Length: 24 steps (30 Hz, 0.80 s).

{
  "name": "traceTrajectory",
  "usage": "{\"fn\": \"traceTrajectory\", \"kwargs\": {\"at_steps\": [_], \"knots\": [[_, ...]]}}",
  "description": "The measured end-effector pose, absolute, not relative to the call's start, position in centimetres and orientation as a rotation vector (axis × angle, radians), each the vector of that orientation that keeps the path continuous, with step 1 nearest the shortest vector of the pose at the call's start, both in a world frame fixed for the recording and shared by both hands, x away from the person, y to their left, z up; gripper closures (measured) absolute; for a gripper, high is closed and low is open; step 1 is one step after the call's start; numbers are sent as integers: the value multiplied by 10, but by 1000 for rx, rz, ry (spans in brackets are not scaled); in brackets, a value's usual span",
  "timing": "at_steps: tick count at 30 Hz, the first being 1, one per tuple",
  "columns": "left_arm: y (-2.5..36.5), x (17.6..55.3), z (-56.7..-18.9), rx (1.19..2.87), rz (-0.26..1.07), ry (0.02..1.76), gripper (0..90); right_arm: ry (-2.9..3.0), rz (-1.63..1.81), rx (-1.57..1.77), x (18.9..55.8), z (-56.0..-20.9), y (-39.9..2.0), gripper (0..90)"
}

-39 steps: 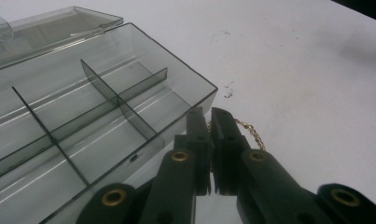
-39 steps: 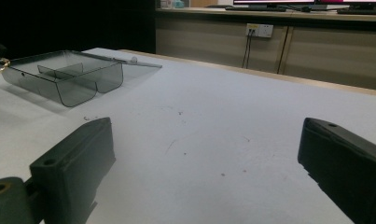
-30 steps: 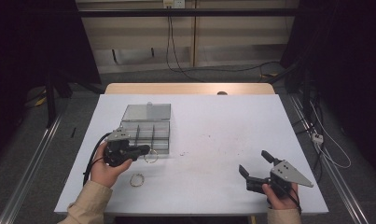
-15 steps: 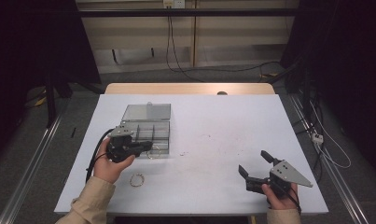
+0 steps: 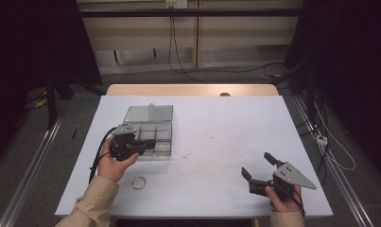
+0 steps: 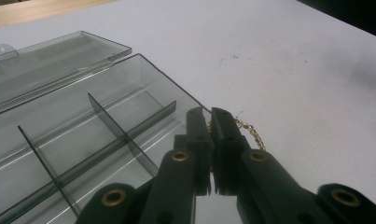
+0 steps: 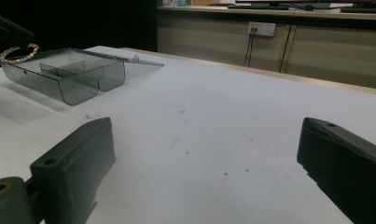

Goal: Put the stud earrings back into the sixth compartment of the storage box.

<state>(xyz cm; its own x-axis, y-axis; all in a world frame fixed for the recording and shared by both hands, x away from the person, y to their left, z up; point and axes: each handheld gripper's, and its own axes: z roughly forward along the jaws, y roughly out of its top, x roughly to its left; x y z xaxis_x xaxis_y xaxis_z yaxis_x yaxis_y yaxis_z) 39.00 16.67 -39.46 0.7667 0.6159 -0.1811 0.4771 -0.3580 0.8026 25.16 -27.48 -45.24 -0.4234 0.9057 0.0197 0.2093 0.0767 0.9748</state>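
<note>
The left gripper (image 5: 148, 143) hangs over the near right corner of the clear box (image 5: 148, 135), its fingers (image 6: 197, 135) clenched on a gold chain (image 6: 248, 133). In the left gripper view the links peek out from between the fingertips and trail off to the right, just above the box's front wall. In the right gripper view the chain shows as a gold loop lifted above the box rim at the far left.

The box stands on the white worktop (image 5: 216, 137), lid (image 5: 149, 113) folded flat behind it, with thin dividers splitting it into compartments. Which compartment the chain hangs over I cannot tell; it sits at the box's edge rather than inside.

A second gold loop, a bracelet (image 5: 139, 182), lies flat on the worktop near the person's left sleeve, well apart from the box.

The right gripper (image 5: 260, 171) rests low at the near right of the worktop, fingers (image 7: 78, 165) released and spread wide with nothing between them.

Against the frame a second ago, the left hand has crept a little toward the box, so the fingers now reach its corner instead of stopping just short of its near side. The grip is as tight as it was. The right hand, the bracelet and the box have stayed put.
</note>
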Motion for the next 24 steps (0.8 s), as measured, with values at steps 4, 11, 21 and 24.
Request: {"fn": "traceTrajectory", "kwargs": {"at_steps": [4, 11, 21, 24], "knots": [[165, 392, -394, 2026, 188, 821, 871, 1715, 1388, 1115, 251, -452, -275, 35], [163, 395, -392, 2022, 191, 828, 871, 1715, 1390, 1114, 251, -452, -275, 34], [162, 402, -393, 2015, 199, 836, 871, 1716, 1389, 1113, 251, -452, -275, 35], [161, 403, -392, 2020, 210, 832, 870, 1716, 1388, 1111, 251, -452, -275, 35]]}}
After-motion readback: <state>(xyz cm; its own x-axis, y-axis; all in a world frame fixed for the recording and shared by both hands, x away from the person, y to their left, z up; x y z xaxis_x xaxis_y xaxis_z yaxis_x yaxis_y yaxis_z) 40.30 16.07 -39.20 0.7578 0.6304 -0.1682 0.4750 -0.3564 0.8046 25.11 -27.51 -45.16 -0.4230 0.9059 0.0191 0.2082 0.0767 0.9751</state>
